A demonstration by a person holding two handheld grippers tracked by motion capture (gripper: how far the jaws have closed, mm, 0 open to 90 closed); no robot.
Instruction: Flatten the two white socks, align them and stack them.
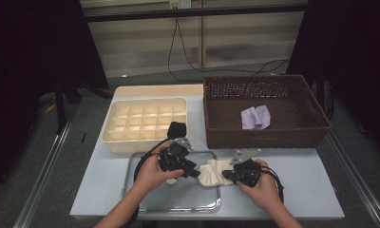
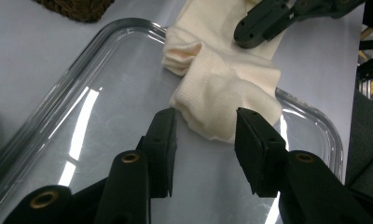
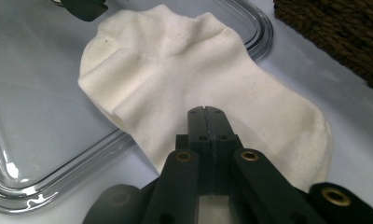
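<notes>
A white ankle sock (image 1: 214,172) (image 2: 222,88) (image 3: 184,74) lies flat across the right rim of a clear tray (image 1: 178,202) (image 2: 82,116) (image 3: 35,140), half on the tray and half on the table. My left gripper (image 1: 194,172) (image 2: 204,126) is open just short of the sock's cuff end, a jaw on each side of that end and neither touching it. My right gripper (image 1: 227,175) (image 3: 206,112) is shut, its jaws flush together with their tips over the sock's foot part. No cloth shows between them.
A brown wicker basket (image 1: 264,137) with a lilac cloth (image 1: 255,117) in it stands at the back right. A cream divided box (image 1: 109,137) stands at the back left, a dark item (image 1: 177,129) at its front right corner. The table's front edge is close behind both hands.
</notes>
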